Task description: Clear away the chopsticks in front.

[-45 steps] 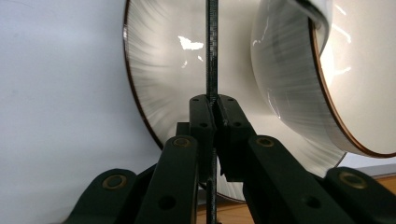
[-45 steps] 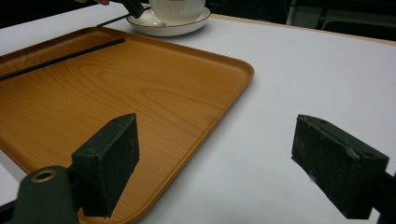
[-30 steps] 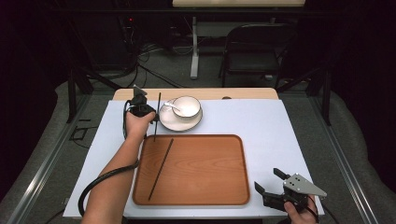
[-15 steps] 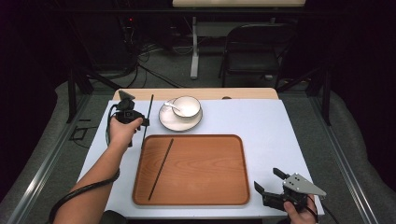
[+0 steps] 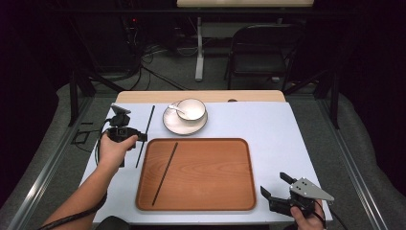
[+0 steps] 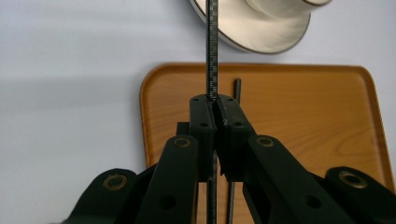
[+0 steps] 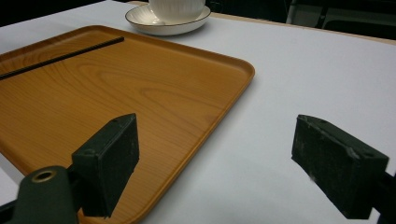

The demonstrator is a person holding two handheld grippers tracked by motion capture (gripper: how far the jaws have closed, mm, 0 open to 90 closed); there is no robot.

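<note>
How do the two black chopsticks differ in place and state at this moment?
The held chopstick is clamped between the shut jaws of the left gripper, over the white table left of the wooden tray; the tray chopstick lies loose on the tray's left part, untouched. In the left gripper view the held one reaches toward the saucer. Both are thin, black and straight.

2 chopsticks (image 5: 145, 135) (image 5: 165, 173), 1 tray (image 5: 210, 201), 1 saucer (image 5: 168, 123), 1 cup (image 5: 192, 108), 1 spoon (image 5: 175, 109)
</note>
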